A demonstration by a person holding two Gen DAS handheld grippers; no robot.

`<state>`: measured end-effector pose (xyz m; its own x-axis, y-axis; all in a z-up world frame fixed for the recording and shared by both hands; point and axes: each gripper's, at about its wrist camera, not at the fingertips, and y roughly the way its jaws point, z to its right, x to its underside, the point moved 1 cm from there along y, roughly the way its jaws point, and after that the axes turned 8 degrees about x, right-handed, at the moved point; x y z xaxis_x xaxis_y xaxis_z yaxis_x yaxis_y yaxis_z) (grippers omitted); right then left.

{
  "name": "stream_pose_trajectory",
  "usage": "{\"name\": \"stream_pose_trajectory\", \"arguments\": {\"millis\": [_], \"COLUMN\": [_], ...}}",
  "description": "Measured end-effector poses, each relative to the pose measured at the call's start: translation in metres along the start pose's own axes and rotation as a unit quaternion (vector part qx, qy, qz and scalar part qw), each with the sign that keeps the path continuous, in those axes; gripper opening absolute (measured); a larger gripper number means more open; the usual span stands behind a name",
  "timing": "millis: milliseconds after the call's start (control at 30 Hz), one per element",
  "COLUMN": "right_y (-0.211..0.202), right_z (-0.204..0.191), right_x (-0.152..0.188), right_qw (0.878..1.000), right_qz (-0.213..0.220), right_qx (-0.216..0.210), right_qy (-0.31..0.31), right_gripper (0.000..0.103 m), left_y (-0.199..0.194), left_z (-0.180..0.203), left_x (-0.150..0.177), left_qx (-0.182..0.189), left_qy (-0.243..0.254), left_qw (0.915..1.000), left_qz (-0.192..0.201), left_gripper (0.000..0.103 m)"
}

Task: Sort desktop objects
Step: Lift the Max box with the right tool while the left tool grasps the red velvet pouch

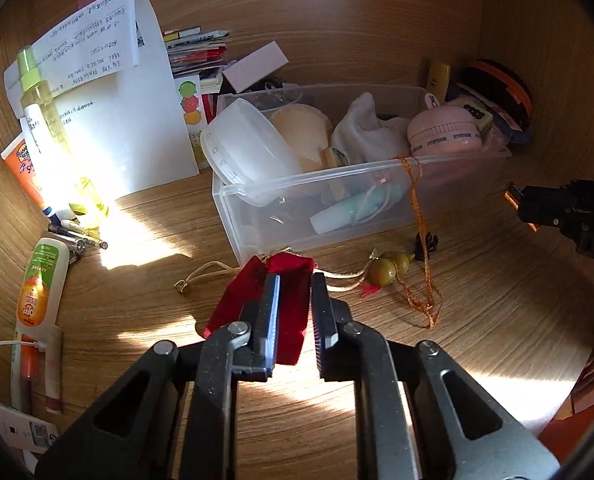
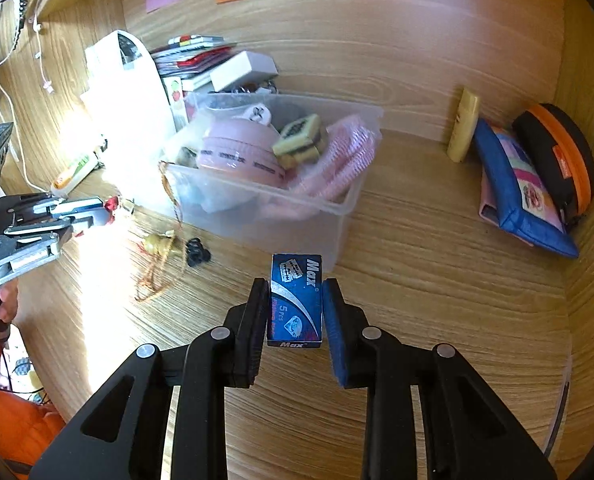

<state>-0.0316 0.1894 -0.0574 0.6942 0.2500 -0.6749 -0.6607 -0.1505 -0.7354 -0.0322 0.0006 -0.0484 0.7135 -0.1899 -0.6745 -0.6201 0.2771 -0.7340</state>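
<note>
One clear bin (image 1: 233,208). In front of it: left gripper (image 1: 293,280) clenched on one red pouch (image 1: 293,320); right gripper (image 2: 295,288) grasping one blue blade box (image 2: 295,300).

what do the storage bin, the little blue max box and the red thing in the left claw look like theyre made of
Storage bin: clear, slightly frosted plastic; its contents show through the walls.
Blue Max box: looks like glossy printed cardboard, with sharp folded edges.
Red pouch: probably sheer fabric; light glows through it, though it could be thin plastic.
</note>
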Motion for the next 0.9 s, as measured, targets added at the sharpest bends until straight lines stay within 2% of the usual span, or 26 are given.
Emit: {"name": "stream_pose_trajectory", "arguments": {"millis": [167, 300, 333, 367, 433, 467, 833, 900], "right_y": [-0.008, -0.016, -0.017, -0.018, -0.019, -0.019, -0.027, -0.027], "right_z": [-0.006, -0.010, -0.011, -0.012, -0.014, -0.014, -0.018, -0.019], "right_x": [-0.006, -0.011, -0.012, -0.013, -0.014, -0.016, -0.049, -0.054], "right_qw": [1.000, 1.000, 0.999, 0.999, 0.999, 0.999, 0.997, 0.996], "right_qz": [0.015, 0.027, 0.029, 0.031, 0.033, 0.035, 0.069, 0.072], "right_qx": [-0.005, -0.010, -0.010, -0.012, -0.016, -0.021, -0.039, -0.044], "right_qy": [-0.005, -0.006, -0.007, -0.009, -0.008, -0.006, 0.003, 0.002], "right_gripper": [0.025, 0.025, 0.025, 0.025, 0.025, 0.025, 0.025, 0.025], "left_y": [-0.005, -0.018, -0.019, -0.018, -0.014, -0.012, 0.049, 0.053], "left_z": [-0.003, 0.000, 0.001, 0.000, -0.001, -0.003, -0.025, -0.028], "left_x": [-0.009, -0.013, -0.013, -0.012, -0.009, -0.008, -0.003, -0.005], "left_qx": [0.004, 0.006, 0.005, 0.002, -0.003, -0.012, -0.022, -0.011], "left_qy": [-0.006, 0.009, 0.016, 0.021, 0.031, 0.034, 0.034, 0.032], "left_qw": [0.9997, 0.9993, 0.9993, 0.9994, 0.9994, 0.9992, 0.9958, 0.9961], "left_qz": [0.023, 0.037, 0.033, 0.026, 0.014, 0.016, -0.082, -0.081], "left_gripper": [0.009, 0.009, 0.014, 0.021, 0.072, 0.078, 0.082, 0.083]}}
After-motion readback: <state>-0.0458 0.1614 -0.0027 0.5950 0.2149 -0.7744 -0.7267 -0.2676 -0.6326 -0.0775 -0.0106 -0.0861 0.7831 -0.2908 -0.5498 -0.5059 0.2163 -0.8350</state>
